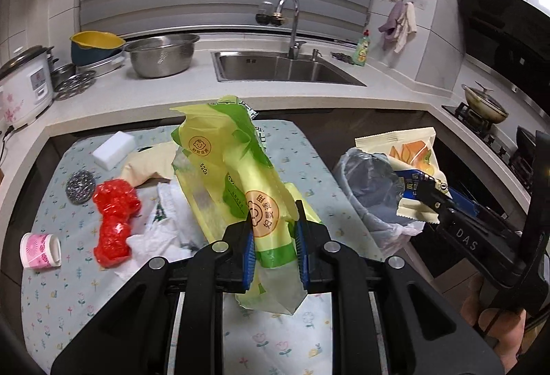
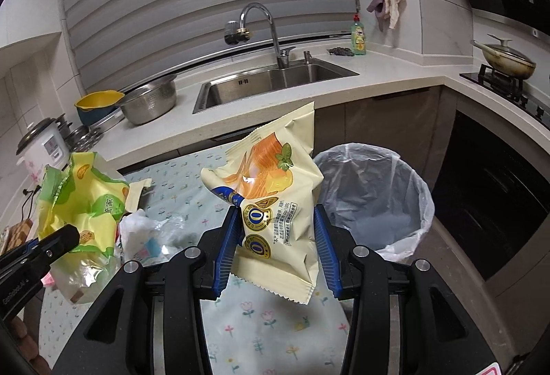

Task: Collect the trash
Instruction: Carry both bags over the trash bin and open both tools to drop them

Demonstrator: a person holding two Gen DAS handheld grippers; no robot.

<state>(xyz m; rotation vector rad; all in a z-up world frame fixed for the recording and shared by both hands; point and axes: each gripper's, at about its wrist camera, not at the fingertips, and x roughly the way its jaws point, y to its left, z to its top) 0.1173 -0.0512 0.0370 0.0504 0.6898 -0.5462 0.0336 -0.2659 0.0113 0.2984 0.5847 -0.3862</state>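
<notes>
Left gripper (image 1: 275, 246): blue pads closed narrowly on a yellow-green wet-wipes packet (image 1: 237, 175), held aloft over the floral tablecloth (image 1: 62, 289). Right gripper (image 2: 275, 247): jaws roughly half-spread and clamped on a cream snack wrapper (image 2: 275, 203), carried just left of the plastic-lined trash bin (image 2: 374, 199) standing beside the table. Remaining on the cloth: red crumpled plastic (image 1: 115, 223), pink paper cup (image 1: 39, 251) on its side, steel scourer (image 1: 80, 191), white sponge block (image 1: 115, 150), white plastic bag (image 1: 161, 230).
</notes>
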